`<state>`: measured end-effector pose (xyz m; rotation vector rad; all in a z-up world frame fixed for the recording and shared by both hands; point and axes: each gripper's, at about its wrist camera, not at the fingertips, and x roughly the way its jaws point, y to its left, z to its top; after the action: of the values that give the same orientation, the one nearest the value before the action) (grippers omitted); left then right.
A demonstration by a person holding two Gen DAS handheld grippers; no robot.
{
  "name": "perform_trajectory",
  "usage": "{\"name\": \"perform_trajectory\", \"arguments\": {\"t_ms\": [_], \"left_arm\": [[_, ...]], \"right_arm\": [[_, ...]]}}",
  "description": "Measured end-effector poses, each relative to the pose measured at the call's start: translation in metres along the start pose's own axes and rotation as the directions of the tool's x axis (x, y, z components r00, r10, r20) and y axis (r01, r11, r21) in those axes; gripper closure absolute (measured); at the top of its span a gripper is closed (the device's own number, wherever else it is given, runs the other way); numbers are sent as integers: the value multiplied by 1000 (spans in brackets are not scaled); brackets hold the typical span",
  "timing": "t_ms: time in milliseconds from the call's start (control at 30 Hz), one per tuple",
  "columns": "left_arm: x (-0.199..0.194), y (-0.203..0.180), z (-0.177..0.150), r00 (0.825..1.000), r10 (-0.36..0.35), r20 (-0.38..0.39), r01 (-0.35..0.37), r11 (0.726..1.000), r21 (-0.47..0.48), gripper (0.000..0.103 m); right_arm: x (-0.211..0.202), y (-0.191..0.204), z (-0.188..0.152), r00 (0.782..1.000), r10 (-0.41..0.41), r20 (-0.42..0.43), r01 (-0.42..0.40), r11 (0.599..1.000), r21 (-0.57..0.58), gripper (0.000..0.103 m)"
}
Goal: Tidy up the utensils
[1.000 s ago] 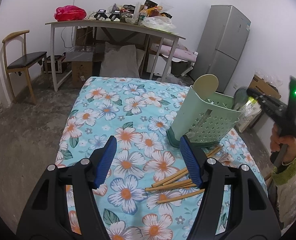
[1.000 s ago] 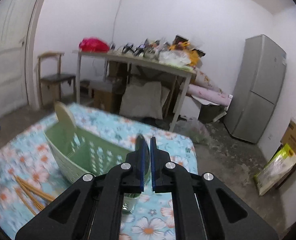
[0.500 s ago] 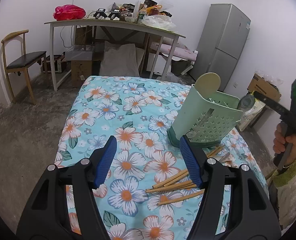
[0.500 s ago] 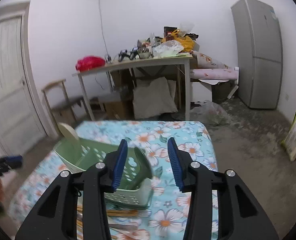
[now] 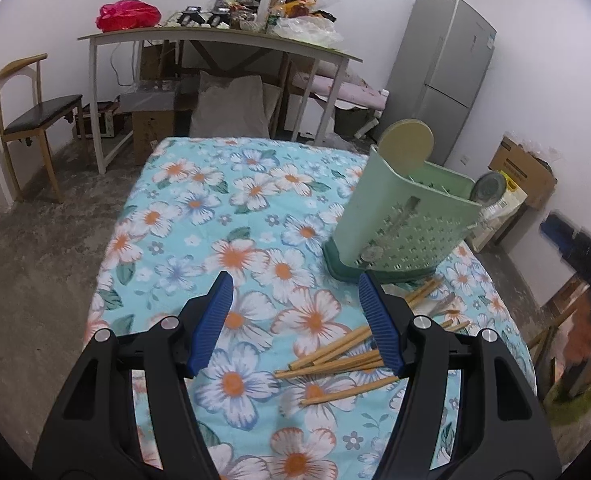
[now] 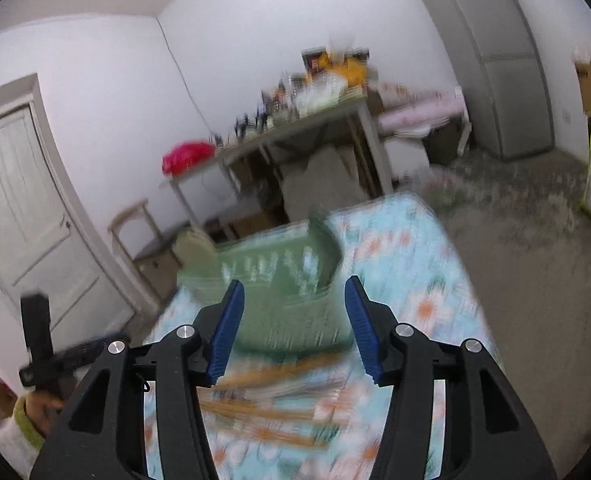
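Loose tan wooden chopsticks (image 5: 335,360) lie at four o'clock of the half-open, empty left gripper (image 5: 295,320), long axes running nine-to-three; the right gripper (image 6: 291,328), its jaws just opening on nothing, faces the pale green perforated plastic utensil holder (image 5: 403,228).

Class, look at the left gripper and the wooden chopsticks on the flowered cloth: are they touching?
Cannot tell. In the left wrist view the open left gripper has its right finger overlapping the chopsticks, hiding any contact or gap.

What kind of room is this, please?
Probably a plain room in a home, used for storage too: a fridge in the corner, a cluttered table by the wall, a chair, a bare concrete floor, and a floral cloth with chopsticks.
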<state>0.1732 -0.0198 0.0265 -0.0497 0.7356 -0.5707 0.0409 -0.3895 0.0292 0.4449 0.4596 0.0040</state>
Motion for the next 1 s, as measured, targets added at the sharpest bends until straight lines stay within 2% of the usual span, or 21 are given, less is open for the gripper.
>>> {"name": "perform_trajectory", "arguments": {"t_ms": [67,167,300,433,533,733,900,1000], "left_arm": [[7,-8,-6,1000,-14,-22,15,1000,16,41],[17,-19,-15,998,-44,-50,46,998,42,42],[32,-33,-25,994,-74,-84,82,992,94,59],[51,-47,-34,988,-80,-136,99,985,144,78],[61,-59,-39,985,-66,-157,98,974,205,85],[74,-72,-51,982,-26,-189,82,953,293,88],[77,-74,-58,978,-11,-211,79,946,316,88],[77,-75,-63,969,-20,-245,99,945,313,88]], "right_arm": [[13,6,-23,997,-2,-78,3,1000,11,52],[39,15,-56,979,-23,-203,27,999,18,52],[64,21,-77,957,5,-289,9,999,45,52],[83,29,-82,949,2,-315,6,1000,26,57],[98,28,-77,944,3,-331,9,999,36,62],[113,30,-89,926,-17,-378,34,999,38,66],[109,32,-100,913,-26,-406,38,999,23,66],[104,33,-103,907,-26,-421,33,999,8,66]]}}
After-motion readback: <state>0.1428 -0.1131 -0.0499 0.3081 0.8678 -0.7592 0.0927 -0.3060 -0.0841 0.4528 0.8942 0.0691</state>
